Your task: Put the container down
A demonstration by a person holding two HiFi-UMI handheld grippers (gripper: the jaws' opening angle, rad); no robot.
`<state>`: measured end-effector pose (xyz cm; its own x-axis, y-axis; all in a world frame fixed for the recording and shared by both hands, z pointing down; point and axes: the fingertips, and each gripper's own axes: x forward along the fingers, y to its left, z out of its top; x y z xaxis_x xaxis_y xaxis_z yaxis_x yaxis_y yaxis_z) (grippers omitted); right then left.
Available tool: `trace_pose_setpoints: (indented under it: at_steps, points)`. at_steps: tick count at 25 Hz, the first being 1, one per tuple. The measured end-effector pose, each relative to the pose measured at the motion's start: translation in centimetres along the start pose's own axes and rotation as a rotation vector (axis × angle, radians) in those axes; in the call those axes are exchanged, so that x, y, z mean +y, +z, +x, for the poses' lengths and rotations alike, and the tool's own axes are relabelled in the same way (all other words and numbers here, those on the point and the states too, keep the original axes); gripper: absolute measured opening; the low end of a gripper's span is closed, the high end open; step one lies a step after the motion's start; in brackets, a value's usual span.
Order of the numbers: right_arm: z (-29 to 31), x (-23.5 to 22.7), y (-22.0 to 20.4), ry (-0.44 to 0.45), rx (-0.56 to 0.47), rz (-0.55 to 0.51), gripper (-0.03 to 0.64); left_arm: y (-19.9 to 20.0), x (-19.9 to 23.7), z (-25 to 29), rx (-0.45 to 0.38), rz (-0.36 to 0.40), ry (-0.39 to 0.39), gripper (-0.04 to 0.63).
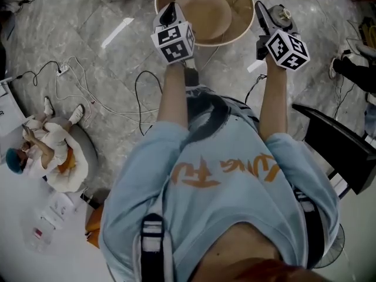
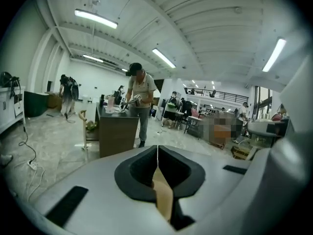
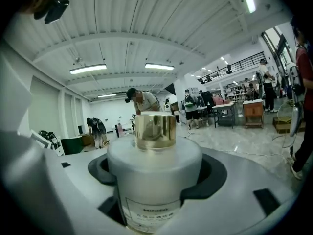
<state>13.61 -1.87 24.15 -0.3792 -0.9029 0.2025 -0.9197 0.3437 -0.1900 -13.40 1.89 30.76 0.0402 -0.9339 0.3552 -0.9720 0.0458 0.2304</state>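
A round tan container (image 1: 238,4) with a thin wall is held up in front of me over the floor. My left gripper (image 1: 170,10) is at its left rim. In the left gripper view the jaws are closed and a thin tan strip of the container's wall (image 2: 164,197) is pinched between them. My right gripper (image 1: 271,15) is just off the container's right rim. It is shut on a frosted white bottle (image 3: 154,175) with a gold cap (image 3: 155,129), which stands upright between the pads.
Below lies a marble floor with white and black cables (image 1: 88,98). A black chair (image 1: 335,140) is at the right. A person (image 1: 50,151) sits at the lower left beside a white table (image 1: 23,216). Other people work at tables (image 2: 115,131) across the hall.
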Motion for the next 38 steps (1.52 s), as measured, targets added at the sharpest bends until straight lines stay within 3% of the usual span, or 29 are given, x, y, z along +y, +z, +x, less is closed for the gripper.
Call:
trace_pose_setpoints:
  at_steps: [3,6,11,21,31,38]
  points:
    - [4.1,-0.5,-0.1,-0.022,0.039,-0.010,0.359,1.7,0.5,4.2,0.014,0.018,-0.014,0.032]
    - [8.1,-0.5,-0.3,-0.060,0.098,-0.114,0.359,3.6,0.4,8.5,0.027,0.050,-0.043,0.032]
    - [11.8,-1.3,-1.7,-0.062,0.143,-0.105,0.359,3.4,-0.9,13.7,0.066,0.079,-0.077,0.032]
    - [12.9,-8.6,-8.7,-0.109,0.302,-0.055,0.359,-3.6,-6.7,18.7,0.198,0.119,-0.131,0.032]
    - [14.6,-7.2,-22.1,0.089,0.498,-0.016,0.359,-13.6,-6.3,21.4,0.328,0.156,-0.115,0.032]
    - [15.9,-7.7,-30.5,0.157,0.585,-0.018,0.359,-20.9,-5.0,23.8,0.396,0.154,-0.137,0.032]
